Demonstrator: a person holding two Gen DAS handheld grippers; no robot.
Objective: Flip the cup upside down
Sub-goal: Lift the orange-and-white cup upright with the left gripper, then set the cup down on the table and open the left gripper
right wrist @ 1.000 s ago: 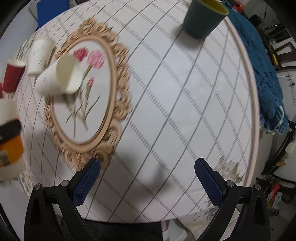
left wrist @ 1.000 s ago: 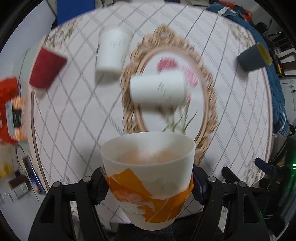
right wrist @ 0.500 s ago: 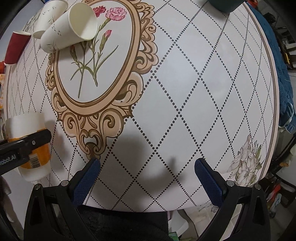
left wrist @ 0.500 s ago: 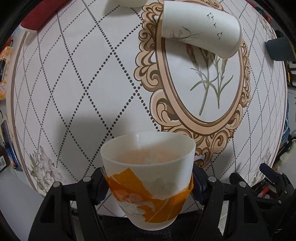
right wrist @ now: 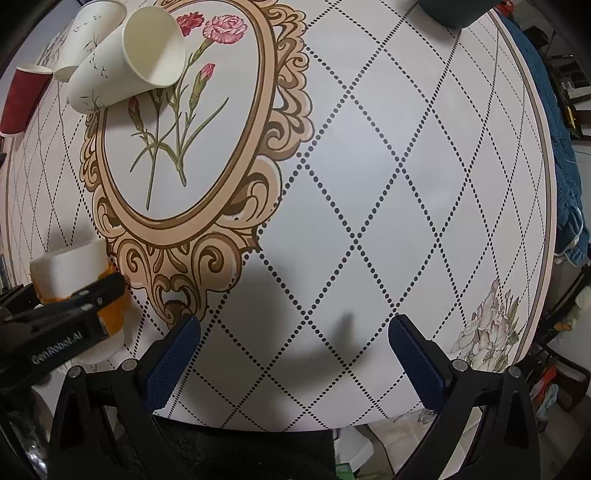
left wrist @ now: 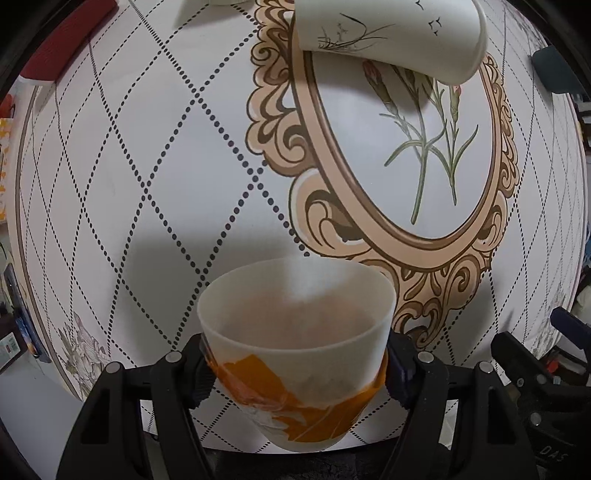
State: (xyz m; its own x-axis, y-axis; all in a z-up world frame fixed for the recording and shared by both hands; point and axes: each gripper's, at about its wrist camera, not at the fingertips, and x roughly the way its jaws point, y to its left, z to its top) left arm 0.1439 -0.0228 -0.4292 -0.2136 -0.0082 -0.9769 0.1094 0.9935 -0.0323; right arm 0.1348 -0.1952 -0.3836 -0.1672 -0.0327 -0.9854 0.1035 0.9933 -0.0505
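Observation:
My left gripper (left wrist: 295,373) is shut on a white cup with an orange band (left wrist: 295,354). The cup's flat base points toward the table, and it hangs over the table's near edge. The same cup shows in the right wrist view (right wrist: 74,280), low and close to the tablecloth, with the left gripper's black finger (right wrist: 92,295) across it. My right gripper (right wrist: 293,354) is open and empty above the near part of the table. A white paper cup with bird drawings (left wrist: 391,37) (right wrist: 125,70) lies on its side on the flower medallion.
A round table with a diamond-dotted cloth (right wrist: 369,184) and an ornate gold frame print (right wrist: 184,240). A second white cup (right wrist: 85,37) and a red cup (right wrist: 22,99) stand at the far left. A dark teal cup (right wrist: 454,11) is at the far side. Blue cloth (right wrist: 554,129) lies past the right edge.
Both grippers have dropped closer to the table and the views have sharpened. The left gripper still holds the orange-banded cup, now lower and nearer the tablecloth. The right gripper stays open.

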